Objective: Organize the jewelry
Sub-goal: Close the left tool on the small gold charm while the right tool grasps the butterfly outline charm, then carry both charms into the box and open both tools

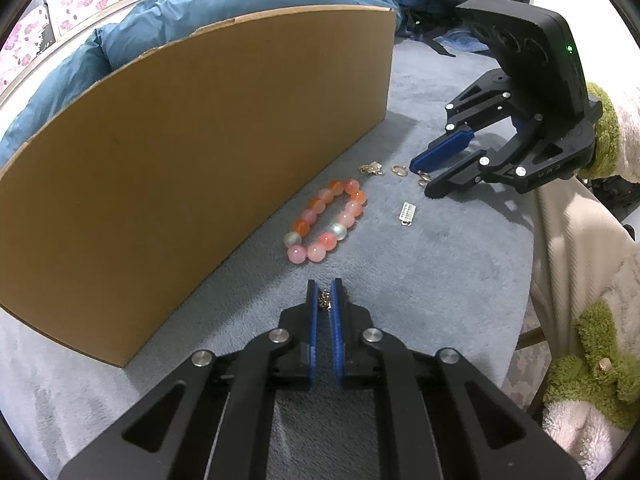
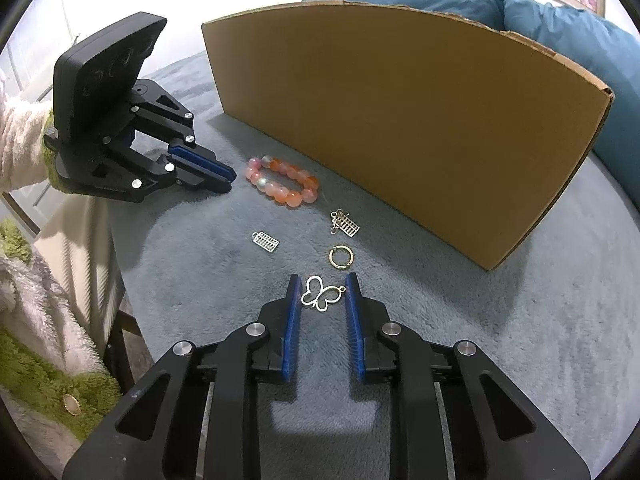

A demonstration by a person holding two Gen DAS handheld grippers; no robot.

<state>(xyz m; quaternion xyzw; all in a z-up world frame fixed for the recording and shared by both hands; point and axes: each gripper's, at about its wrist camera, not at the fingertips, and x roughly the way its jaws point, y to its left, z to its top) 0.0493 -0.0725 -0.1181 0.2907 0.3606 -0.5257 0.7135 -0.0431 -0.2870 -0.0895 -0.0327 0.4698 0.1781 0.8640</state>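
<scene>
Here our left tongs (image 1: pixel 324 294) are clenched on a small gold charm (image 1: pixel 324 299) on the grey worktop (image 1: pixel 440 280); our right tongs (image 2: pixel 323 286) straddle a butterfly pendant (image 2: pixel 322 298), released, beside the bead bracelet (image 2: pixel 284 181).

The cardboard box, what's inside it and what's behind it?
Behind the cardboard box sits a big blue cushion. Its inside is hidden: only the tall brown side shows. The bead bracelet and little charms lie in front on the grey blanket.

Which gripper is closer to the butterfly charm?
Right. The right gripper has the butterfly charm between its open jaws; the left gripper sits farther off, beyond the bead bracelet.
</scene>
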